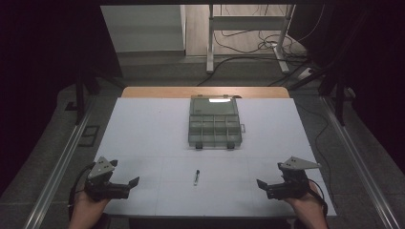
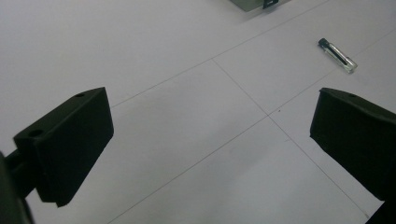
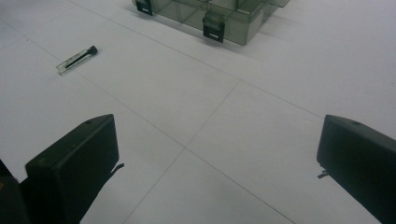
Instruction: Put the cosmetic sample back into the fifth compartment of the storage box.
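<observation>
Dim floor with loose cables and a metal frame is lying beyond the far edge of the desk (image 1: 143,124), whose white top is crossed by thin lines. From the high view, a clear compartment box (image 1: 214,122) is sitting at the middle of the far half, its lid open and leaning back. A small clear vial with a black cap (image 1: 196,177) is lying flat nearer the person, well in front of the box and about midway between the two hands. The left claw (image 1: 136,181) is resting at the near left corner and the right claw (image 1: 259,183) at the near right corner, each pointing inward toward the vial and each well apart from it.

Along the left gripper view, the left claw (image 2: 205,140) is standing with its jaws wide apart over bare desk, gripping nothing. The vial (image 2: 337,55) is lying ahead and toward the upper right, its black cap pointing up-left, and a corner of the box (image 2: 252,3) is peeking in at the top edge.

Along the right gripper view, the right claw (image 3: 217,154) is likewise gaping wide, with nothing between its jaws. The vial (image 3: 76,59) is lying at the upper left, and the box (image 3: 219,11) with its two dark latches is sitting at the top.
</observation>
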